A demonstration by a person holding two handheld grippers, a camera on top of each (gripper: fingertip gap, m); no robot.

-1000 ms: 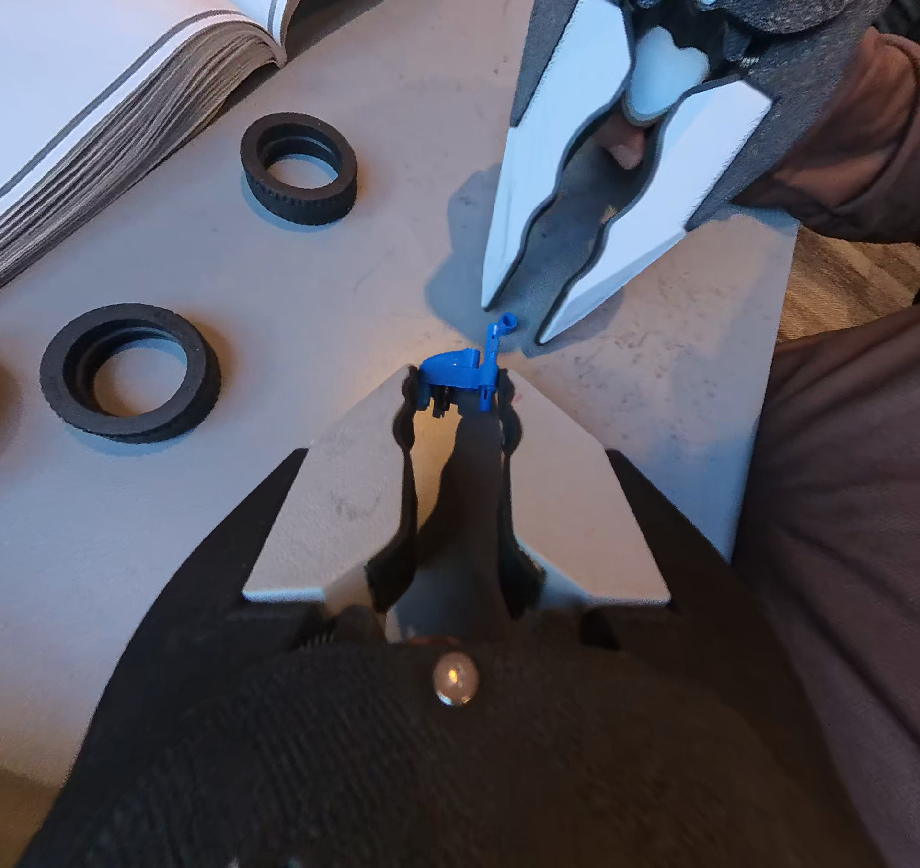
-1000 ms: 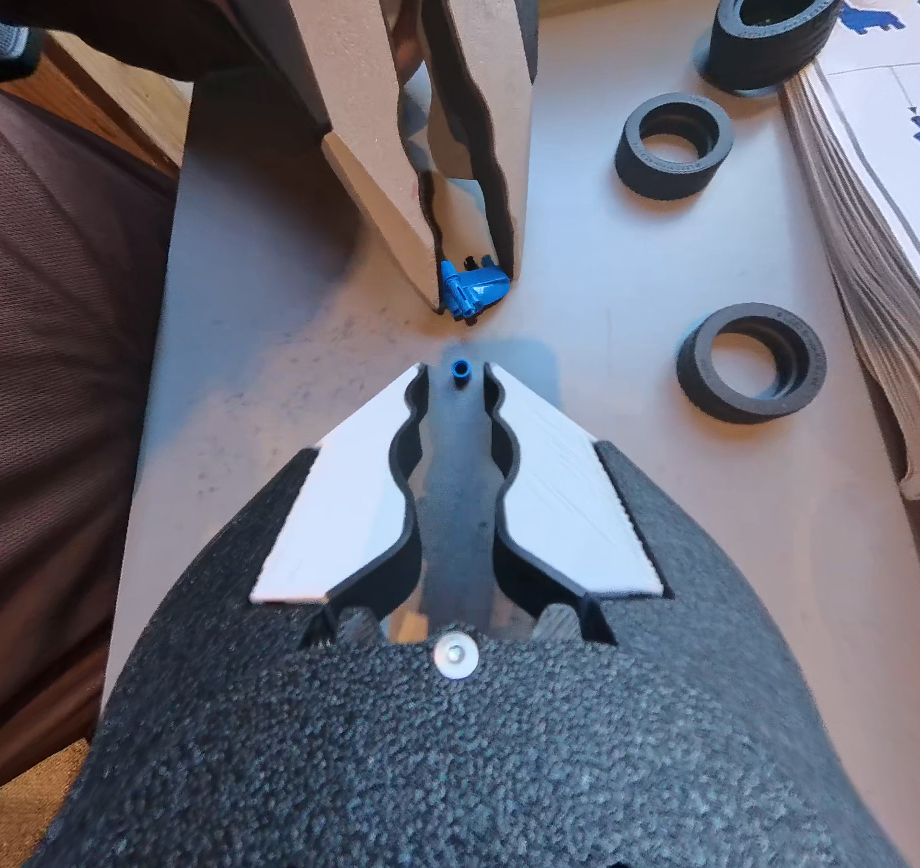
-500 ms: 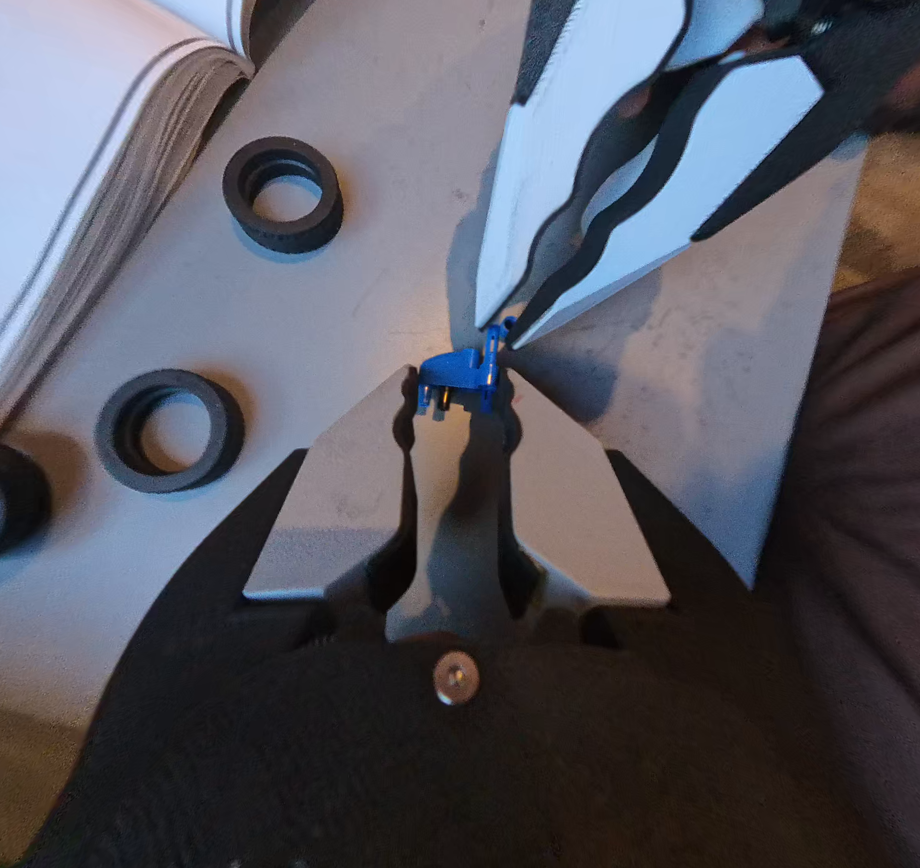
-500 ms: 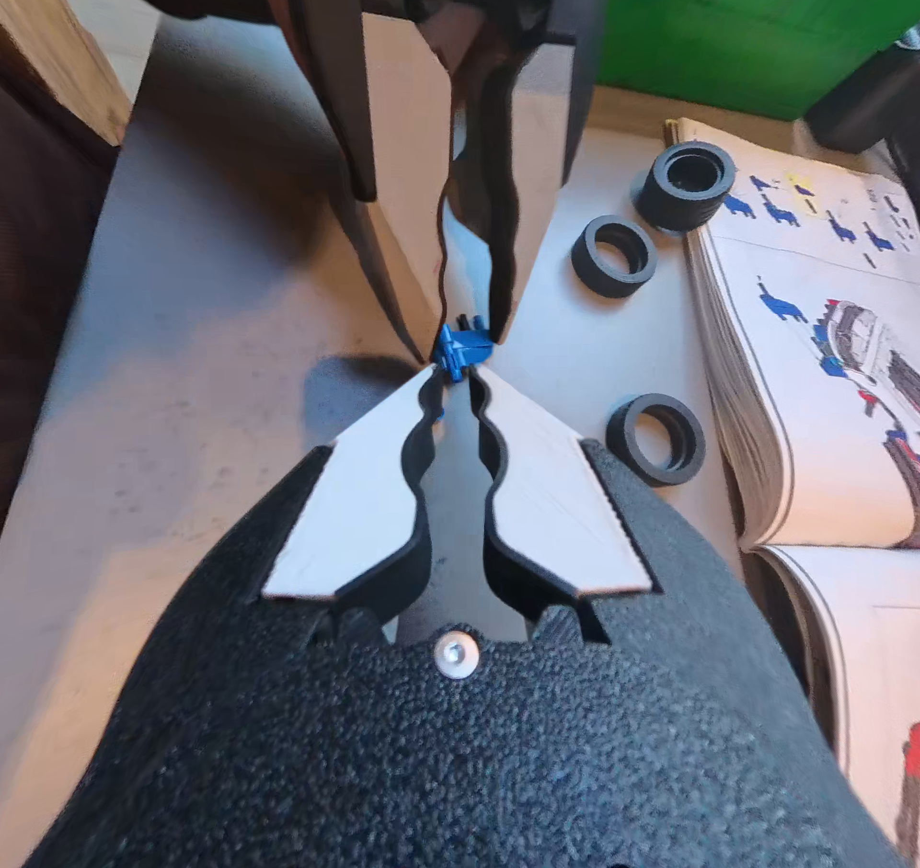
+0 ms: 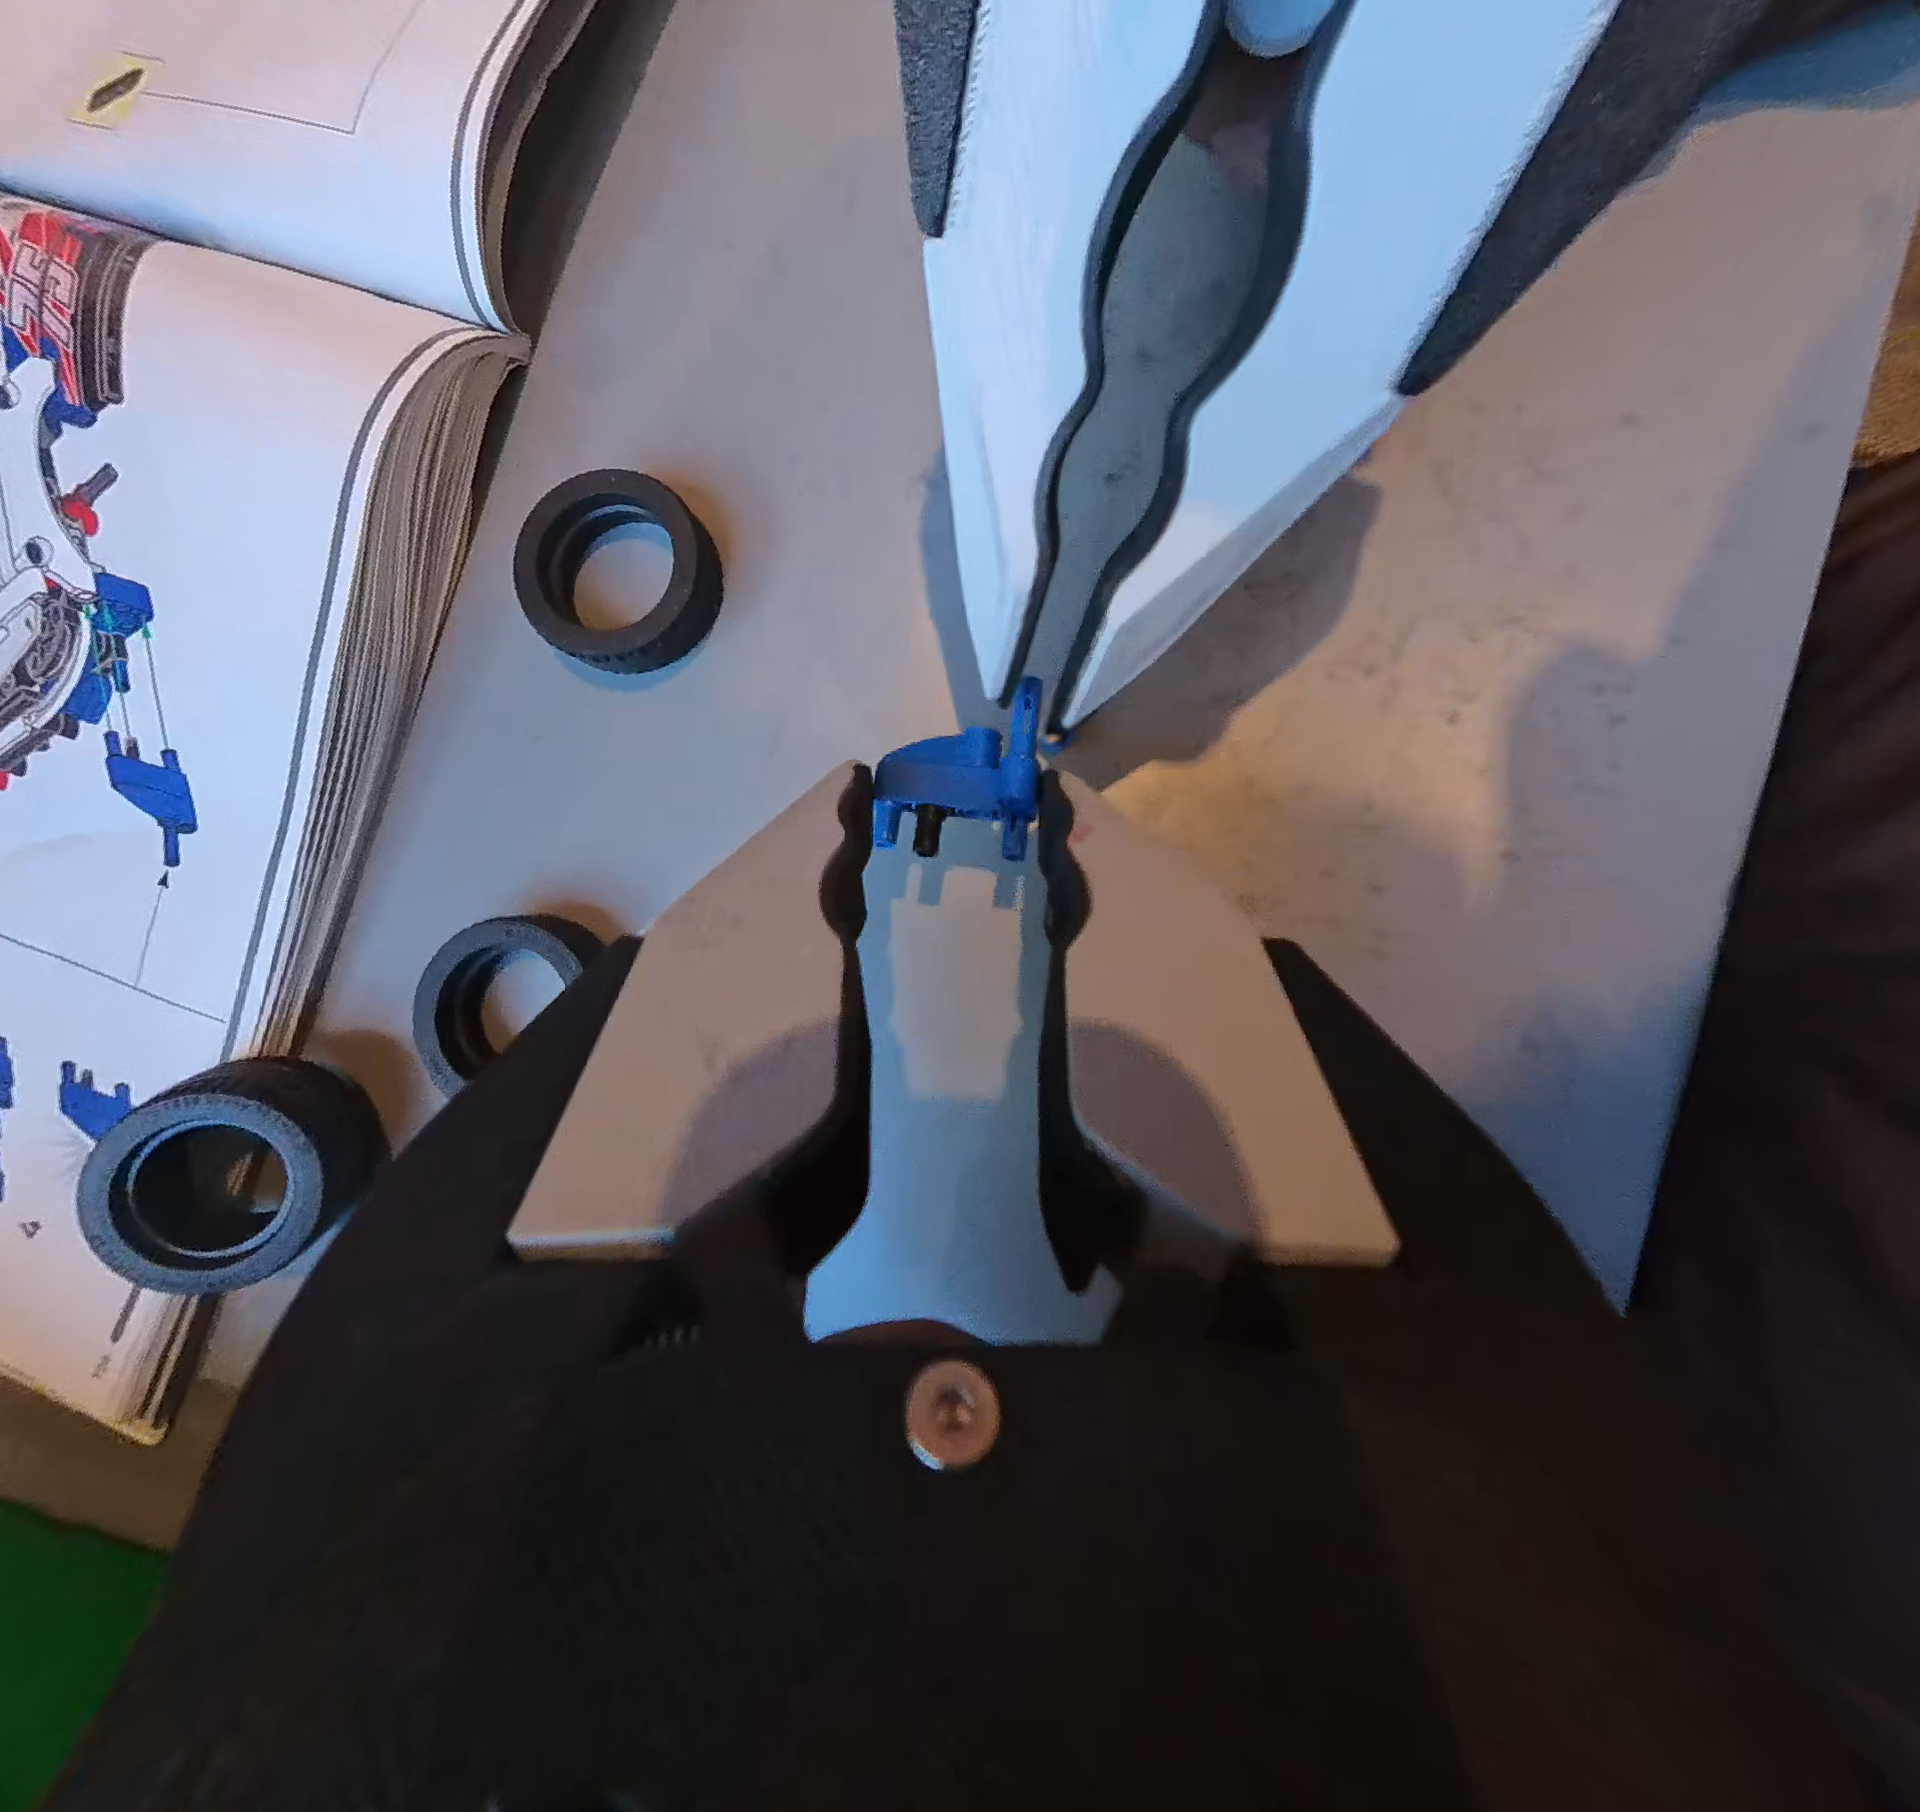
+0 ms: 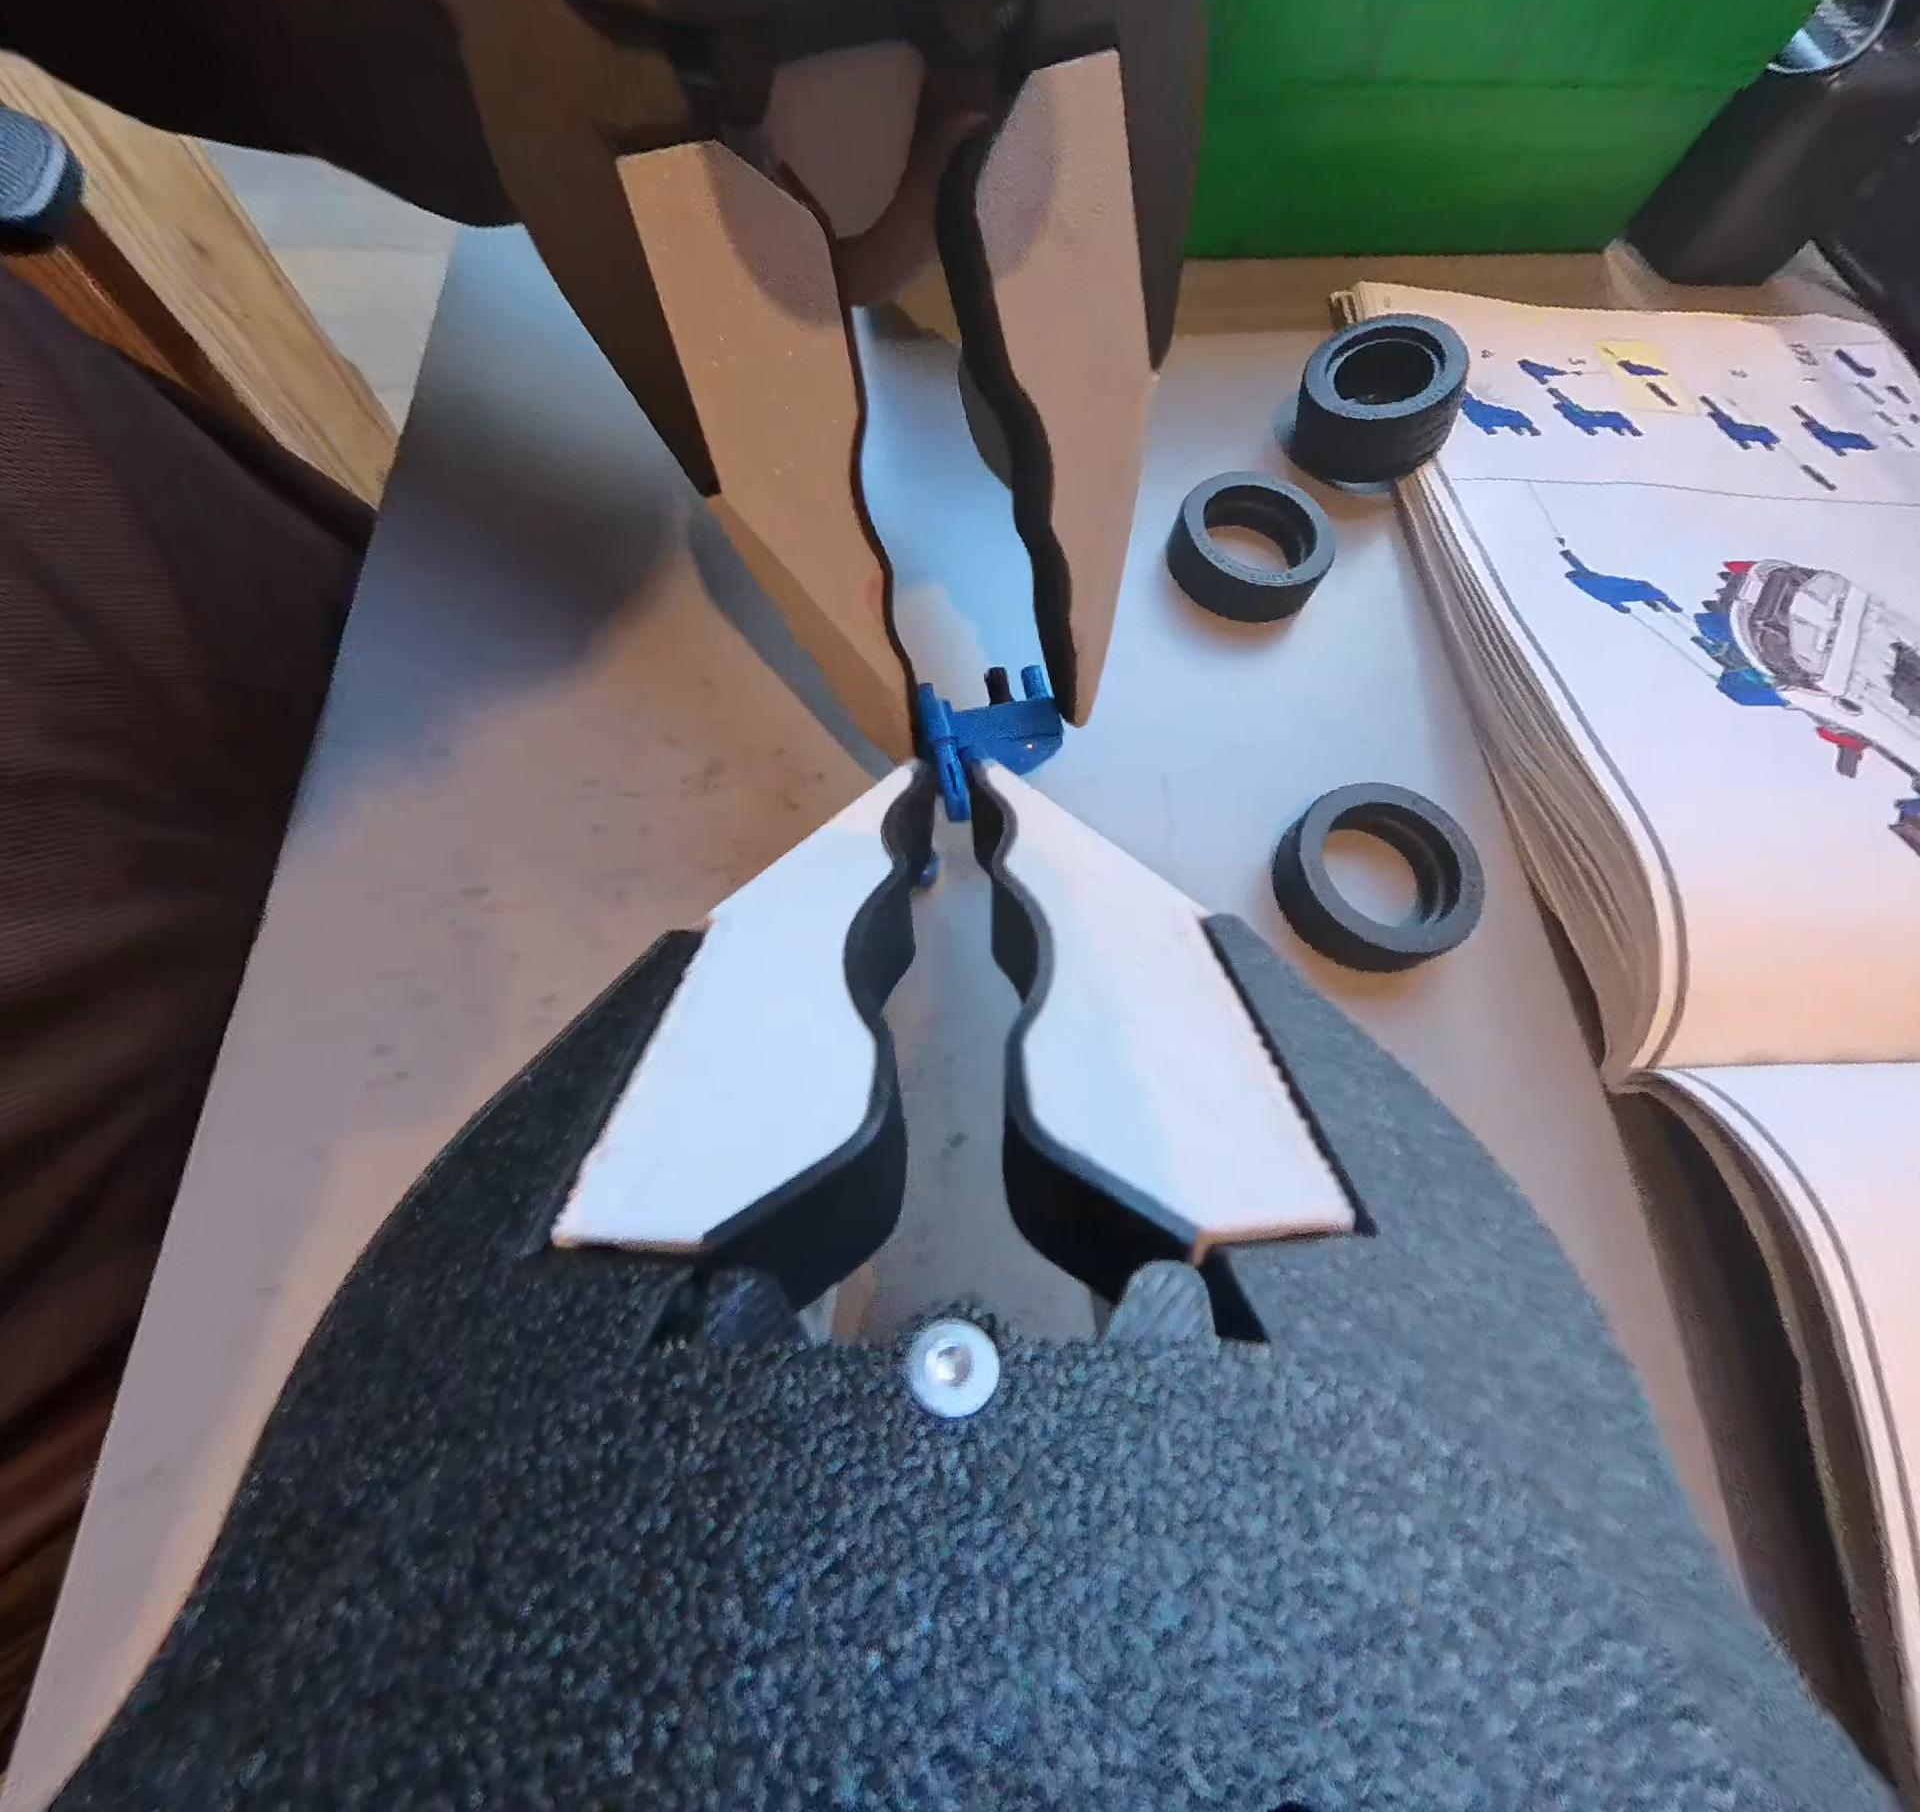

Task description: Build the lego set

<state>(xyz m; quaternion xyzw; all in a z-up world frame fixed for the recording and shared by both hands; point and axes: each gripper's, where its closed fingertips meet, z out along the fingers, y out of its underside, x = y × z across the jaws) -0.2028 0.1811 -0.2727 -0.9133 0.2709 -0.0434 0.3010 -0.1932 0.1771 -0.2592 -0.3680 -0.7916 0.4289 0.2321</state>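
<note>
Above grey table [image 5: 727, 328]: both tongs pinch blue piece [image 5: 956, 765].

Left gripper [image 5: 951, 775]: two pale flat wedge-shaped fingers [image 5: 717, 1035], black wavy rubber lining on inner edges, smooth black housing, single silver round-head screw [image 5: 952, 1415] centred behind finger roots.

Right gripper [image 6: 951, 775]: same white wedge fingers [image 6: 748, 1066], wavy black inner pads, coarse-grained black textured housing [image 6: 935, 1606], one silver screw [image 6: 951, 1369] at centre.

Person: dark brown fabric garment [image 6: 135, 723] at frame edge.
</note>
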